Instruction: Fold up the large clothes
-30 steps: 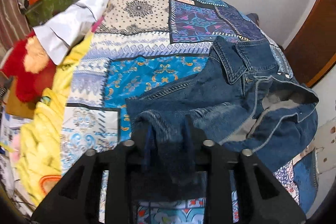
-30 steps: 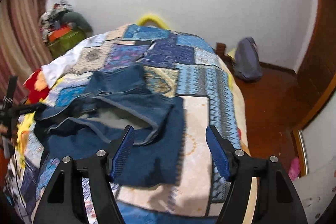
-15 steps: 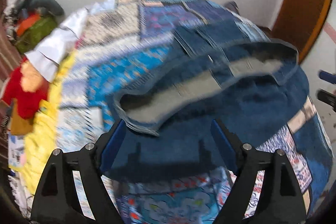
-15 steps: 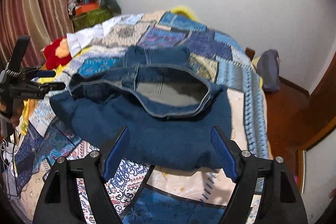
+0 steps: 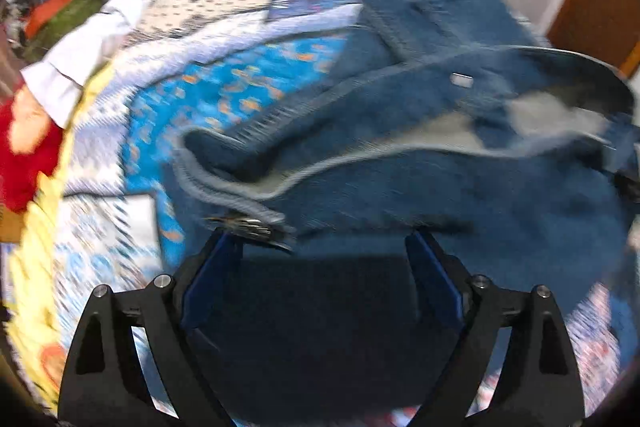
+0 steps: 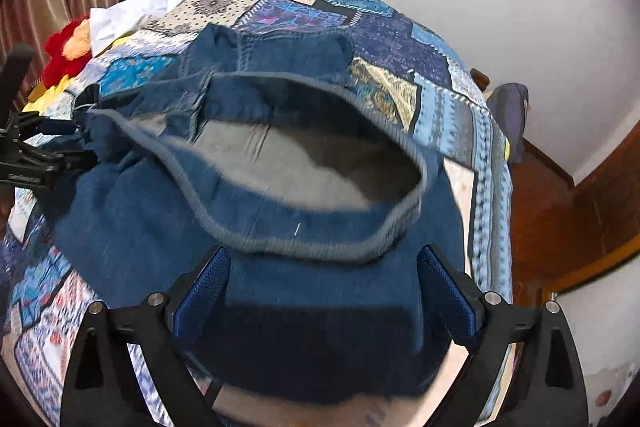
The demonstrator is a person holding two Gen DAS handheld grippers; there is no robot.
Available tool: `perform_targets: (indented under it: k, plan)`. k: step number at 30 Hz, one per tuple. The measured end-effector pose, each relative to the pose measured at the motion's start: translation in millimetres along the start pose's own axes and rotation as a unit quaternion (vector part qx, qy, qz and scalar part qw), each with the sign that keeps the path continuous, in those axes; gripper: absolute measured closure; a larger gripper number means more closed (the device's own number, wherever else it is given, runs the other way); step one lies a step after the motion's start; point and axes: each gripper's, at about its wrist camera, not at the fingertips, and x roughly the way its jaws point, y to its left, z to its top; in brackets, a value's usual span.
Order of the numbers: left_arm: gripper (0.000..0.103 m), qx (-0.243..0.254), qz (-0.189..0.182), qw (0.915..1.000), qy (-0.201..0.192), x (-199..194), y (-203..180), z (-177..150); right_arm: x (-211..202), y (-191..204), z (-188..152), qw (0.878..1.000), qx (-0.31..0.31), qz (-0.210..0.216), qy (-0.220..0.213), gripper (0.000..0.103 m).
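**Jacket spread out for folding**

While both tools gape wide and grip nothing, the left tool (image 5: 320, 279) and right tool (image 6: 324, 291) hover over the denim jacket (image 6: 280, 227), which lies on the patchwork bed (image 6: 448, 115), probably to flatten it.

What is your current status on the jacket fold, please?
Left gripper open, right gripper open. Denim jacket bunched on quilt, unfolded. Nothing obstructing.

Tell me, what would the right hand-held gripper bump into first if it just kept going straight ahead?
Most likely the denim jacket lying on the bed: the open right hand-held gripper points straight at its near edge, though depth is unclear.
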Motion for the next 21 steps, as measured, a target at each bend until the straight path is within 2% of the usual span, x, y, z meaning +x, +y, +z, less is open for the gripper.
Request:
perform_targets:
  k: [3, 6, 9, 13, 15, 17, 18, 21]
  plan:
    - [0.013, -0.003, 0.043, 0.9991, -0.002, 19.0, 16.3, 21.3, 19.4, -14.4, 22.0, 1.000, 0.028, 0.001, 0.009, 0.008]
    - [0.012, -0.014, 0.084, 0.9963, -0.012, 29.2, 34.7, 41.0, 28.7, -32.6, 40.3, 0.997, 0.071, -0.019, -0.008, 0.008]
    - [0.011, -0.035, 0.054, 0.9979, 0.004, 43.8, 52.5, 50.9, 35.4, -60.0, 51.2, 0.988, 0.145, -0.039, -0.027, 0.008]
    - [0.011, -0.068, 0.040, 0.9969, -0.007, 38.1, 64.0, 52.4, 28.2, -85.4, 46.4, 0.974, 0.221, 0.019, -0.038, 0.008]
    - [0.011, -0.071, 0.043, 0.9964, -0.017, 30.7, 65.7, 52.4, 12.4, -91.2, 39.1, 0.971, 0.229, 0.046, -0.053, 0.008]
    - [0.011, -0.069, 0.054, 0.9957, -0.029, 21.1, 66.1, 53.4, -9.0, -92.1, 32.9, 0.973, 0.218, 0.047, -0.067, 0.008]
    - [0.011, -0.061, 0.076, 0.9942, -0.045, 10.8, 64.3, 53.7, -17.7, -91.4, 30.3, 0.974, 0.210, 0.046, -0.073, 0.008]
    - [0.011, -0.047, 0.104, 0.9906, -0.075, -11.4, 61.7, 55.8, -45.3, -85.6, 22.5, 0.980, 0.173, 0.039, -0.087, 0.008]
